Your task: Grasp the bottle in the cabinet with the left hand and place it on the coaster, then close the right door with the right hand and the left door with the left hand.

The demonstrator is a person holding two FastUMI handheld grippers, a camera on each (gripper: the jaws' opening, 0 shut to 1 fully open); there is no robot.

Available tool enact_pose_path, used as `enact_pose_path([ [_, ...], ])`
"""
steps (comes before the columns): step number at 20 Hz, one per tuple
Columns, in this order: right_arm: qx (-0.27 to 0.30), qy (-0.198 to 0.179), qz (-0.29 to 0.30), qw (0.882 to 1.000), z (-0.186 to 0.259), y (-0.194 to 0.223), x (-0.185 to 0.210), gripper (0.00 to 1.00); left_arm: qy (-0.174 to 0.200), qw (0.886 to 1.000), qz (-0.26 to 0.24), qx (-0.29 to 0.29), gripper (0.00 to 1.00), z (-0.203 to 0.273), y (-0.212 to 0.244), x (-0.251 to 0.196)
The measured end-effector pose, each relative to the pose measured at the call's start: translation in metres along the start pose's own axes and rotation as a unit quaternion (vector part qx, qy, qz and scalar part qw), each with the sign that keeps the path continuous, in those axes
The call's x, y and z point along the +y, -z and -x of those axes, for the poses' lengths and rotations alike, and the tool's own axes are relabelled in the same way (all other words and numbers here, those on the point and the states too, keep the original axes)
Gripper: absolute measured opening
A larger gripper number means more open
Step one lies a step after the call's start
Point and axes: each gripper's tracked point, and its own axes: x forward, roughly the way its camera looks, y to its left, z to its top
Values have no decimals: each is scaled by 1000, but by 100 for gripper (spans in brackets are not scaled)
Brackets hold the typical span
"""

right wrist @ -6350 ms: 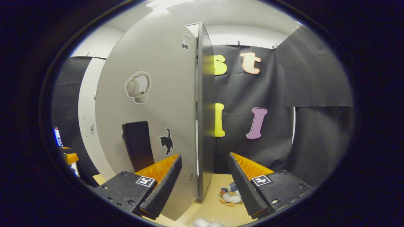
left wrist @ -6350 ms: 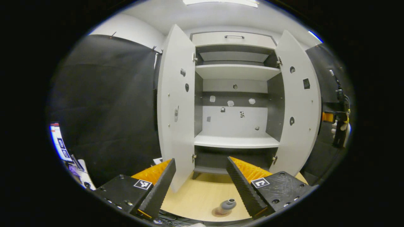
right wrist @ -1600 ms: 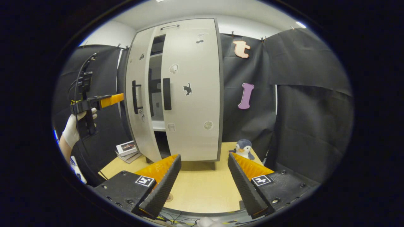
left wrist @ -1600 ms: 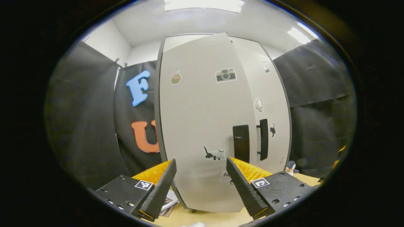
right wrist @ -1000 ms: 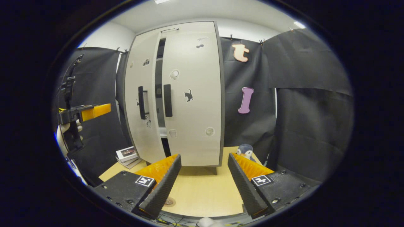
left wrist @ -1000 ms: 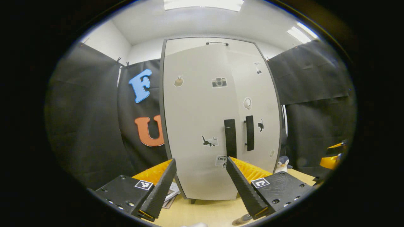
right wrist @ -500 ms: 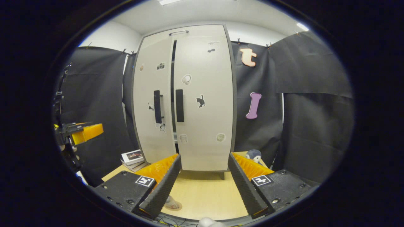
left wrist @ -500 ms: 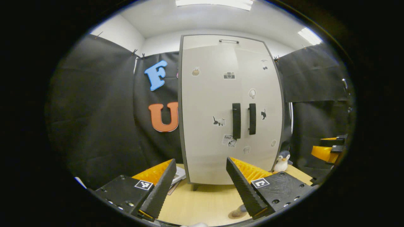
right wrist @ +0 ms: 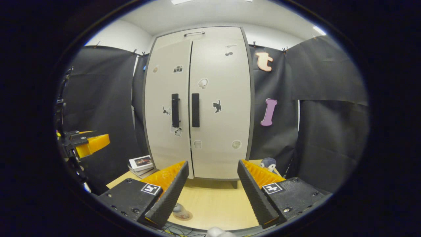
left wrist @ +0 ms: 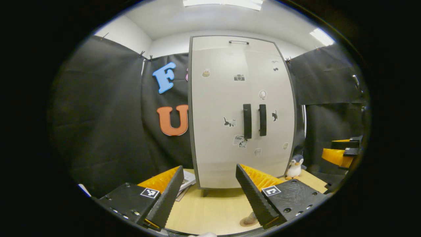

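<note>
The white cabinet (left wrist: 230, 112) (right wrist: 210, 131) stands with both doors shut, its two dark handles (left wrist: 247, 121) (right wrist: 195, 110) side by side. On the wooden table (left wrist: 210, 210) (right wrist: 213, 204) in front, the grey bottle (left wrist: 249, 219) (right wrist: 179, 208) rests on the brown coaster (right wrist: 182, 215), partly hidden behind a finger in each view. My left gripper (left wrist: 209, 197) is open and holds nothing, some way back from the doors; in the right gripper view it shows at the left edge (right wrist: 87, 143). My right gripper (right wrist: 210, 194) is open too, and appears at the right edge of the left gripper view (left wrist: 342, 153).
A small stack of books (left wrist: 187, 179) (right wrist: 141, 163) lies on the table left of the cabinet. A toy penguin (left wrist: 294, 166) (right wrist: 269, 163) sits at the cabinet's right foot. Black cloth walls stand on both sides.
Both doors stood open at first. The right door closed, then the left door swung shut over the last second. Both grippers have drawn back from the cabinet.
</note>
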Motion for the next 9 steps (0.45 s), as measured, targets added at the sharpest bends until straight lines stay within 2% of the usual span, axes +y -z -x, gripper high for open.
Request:
enact_pose_path([
  [9, -4, 0, -5, 1000, 5, 3, 3, 97, 10, 1000, -3, -11, 97, 6, -10, -7],
])
